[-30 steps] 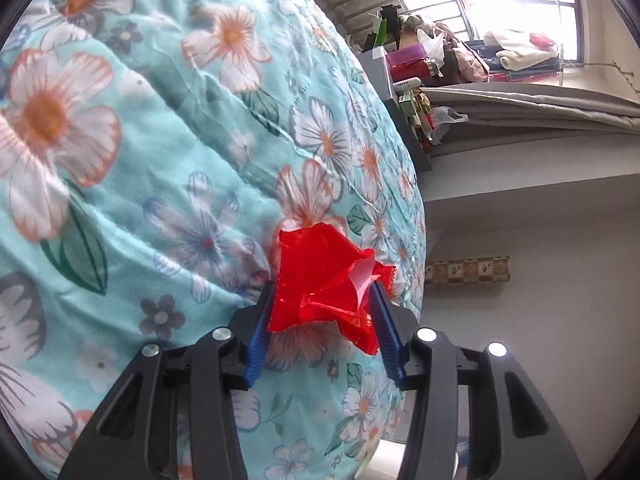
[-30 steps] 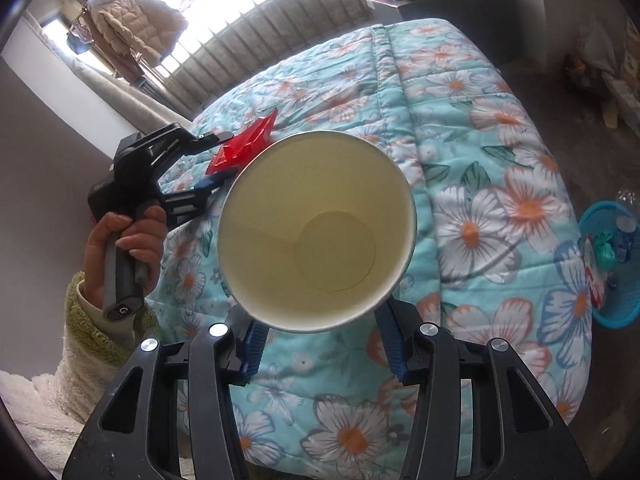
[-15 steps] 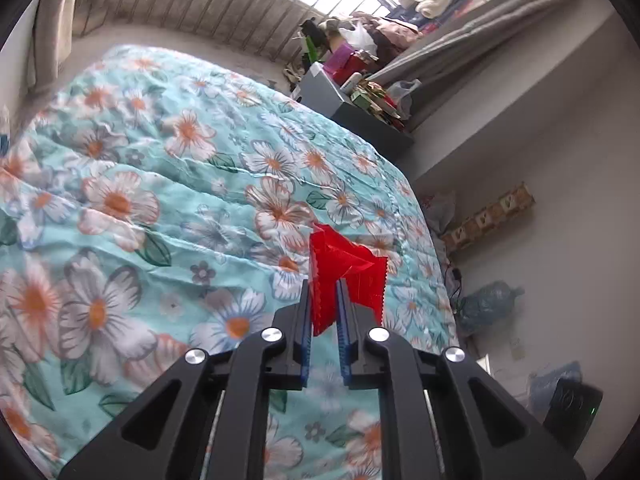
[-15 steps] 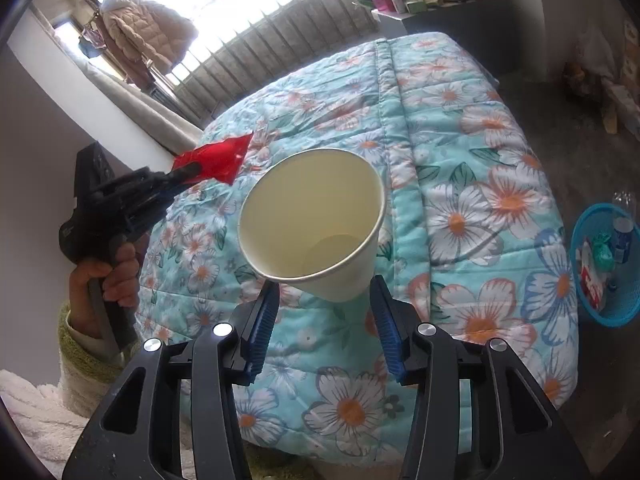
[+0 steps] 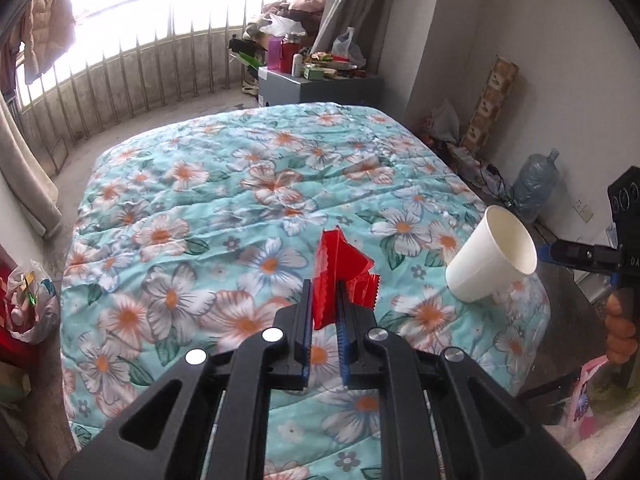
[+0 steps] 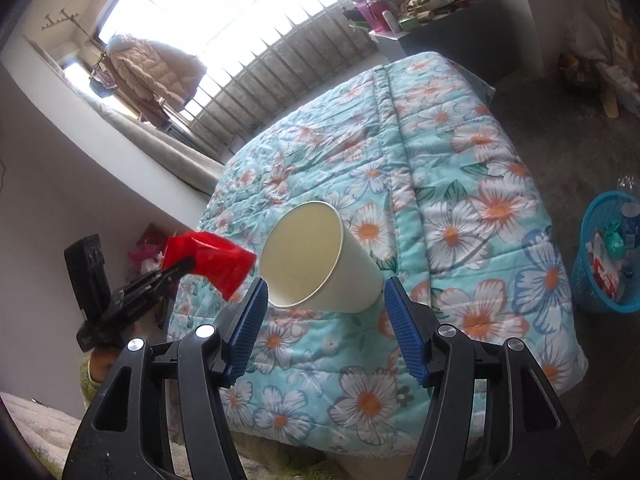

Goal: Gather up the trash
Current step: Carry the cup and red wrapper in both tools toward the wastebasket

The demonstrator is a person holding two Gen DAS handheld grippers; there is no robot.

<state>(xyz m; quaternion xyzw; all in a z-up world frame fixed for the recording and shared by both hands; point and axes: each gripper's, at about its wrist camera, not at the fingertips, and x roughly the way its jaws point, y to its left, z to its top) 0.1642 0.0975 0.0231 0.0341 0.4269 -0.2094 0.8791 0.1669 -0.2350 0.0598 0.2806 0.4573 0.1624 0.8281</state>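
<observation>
My left gripper [image 5: 324, 296] is shut on a crumpled red plastic wrapper [image 5: 340, 272] and holds it above the floral quilt [image 5: 224, 208]. The wrapper also shows in the right wrist view [image 6: 212, 260], left of the cup. A white paper cup [image 6: 320, 260] lies tilted on its side on the quilt near the bed's edge, mouth toward the camera. My right gripper [image 6: 324, 316] is open, its blue pads on either side of the cup and apart from it. The cup also shows in the left wrist view [image 5: 492, 262].
A blue basket [image 6: 600, 264] with trash stands on the floor right of the bed. A grey cabinet [image 5: 320, 88] with clutter stands beyond the bed. A water jug [image 5: 532, 188] and bags line the right wall. A plastic bag [image 5: 28, 300] sits at the left.
My right gripper has let go of the cup and drawn back; the cup now lies on the quilt. My left gripper closed tight on the wrapper and lifted away from the quilt.
</observation>
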